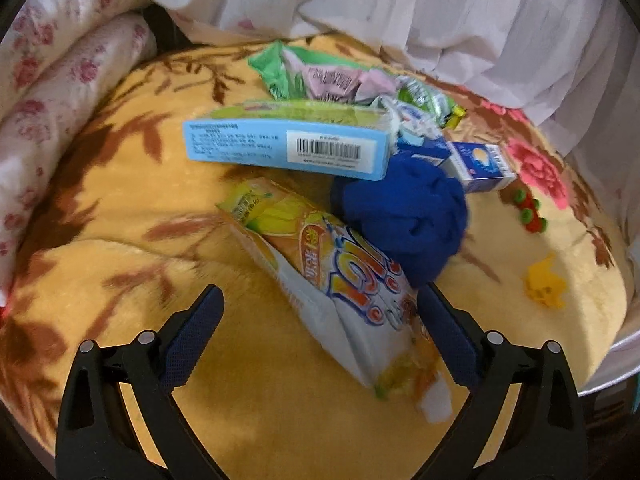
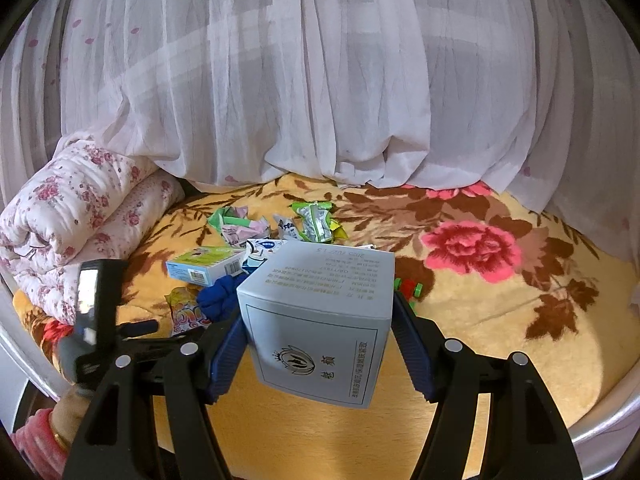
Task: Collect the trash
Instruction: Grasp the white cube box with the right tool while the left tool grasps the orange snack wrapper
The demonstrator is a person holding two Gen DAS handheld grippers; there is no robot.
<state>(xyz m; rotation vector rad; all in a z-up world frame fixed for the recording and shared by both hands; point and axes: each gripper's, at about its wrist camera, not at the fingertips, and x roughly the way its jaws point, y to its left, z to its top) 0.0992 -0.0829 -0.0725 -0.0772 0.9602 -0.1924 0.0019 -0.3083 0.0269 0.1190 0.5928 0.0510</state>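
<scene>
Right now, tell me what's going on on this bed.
A person is clearing trash off a yellow blanket with a gripper in each hand. The right gripper is shut on a grey box, held above the blanket. The left gripper is open over an orange snack bag, its pads not pressing on it. Lying loose behind: a blue carton, a blue cloth, green wrappers and a small white carton.

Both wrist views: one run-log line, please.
left gripper: open over snack wrapper | right gripper: shut on grey box | bed: litter remains
</scene>
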